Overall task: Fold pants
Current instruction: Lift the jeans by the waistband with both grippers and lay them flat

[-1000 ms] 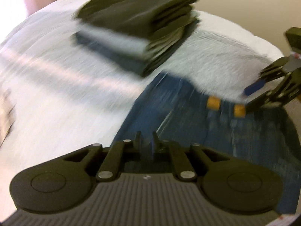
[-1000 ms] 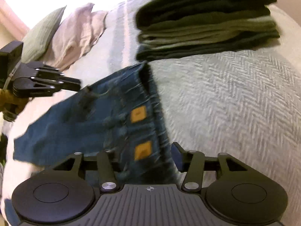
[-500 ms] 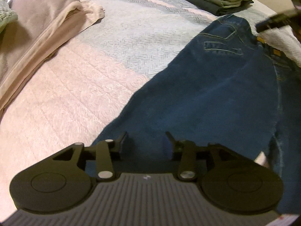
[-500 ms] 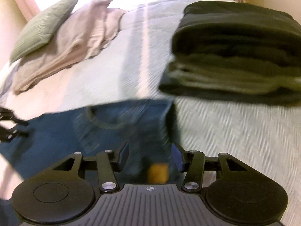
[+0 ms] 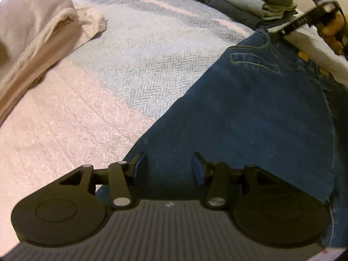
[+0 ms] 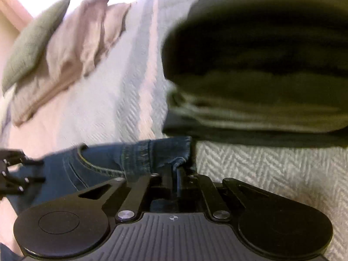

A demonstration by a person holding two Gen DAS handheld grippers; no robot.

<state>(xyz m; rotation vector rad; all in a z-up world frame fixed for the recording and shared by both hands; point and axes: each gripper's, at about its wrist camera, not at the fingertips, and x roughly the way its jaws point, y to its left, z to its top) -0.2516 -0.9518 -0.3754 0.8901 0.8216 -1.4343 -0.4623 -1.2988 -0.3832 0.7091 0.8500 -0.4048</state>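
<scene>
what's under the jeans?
The herringbone bedspread shows all around the jeans, so they lie on it. Anything else beneath the denim is covered and cannot be seen.

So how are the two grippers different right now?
The left gripper is open, hovering over the jeans leg and holding nothing. The right gripper is shut, pinching the jeans' waistband beside the folded clothes stack. Both are black and over the same jeans.

jeans (image 5: 256, 113): dark blue | bedspread (image 5: 134, 65): grey-pink herringbone | folded stack (image 6: 261, 65): seemingly olive-black, blurred
</scene>
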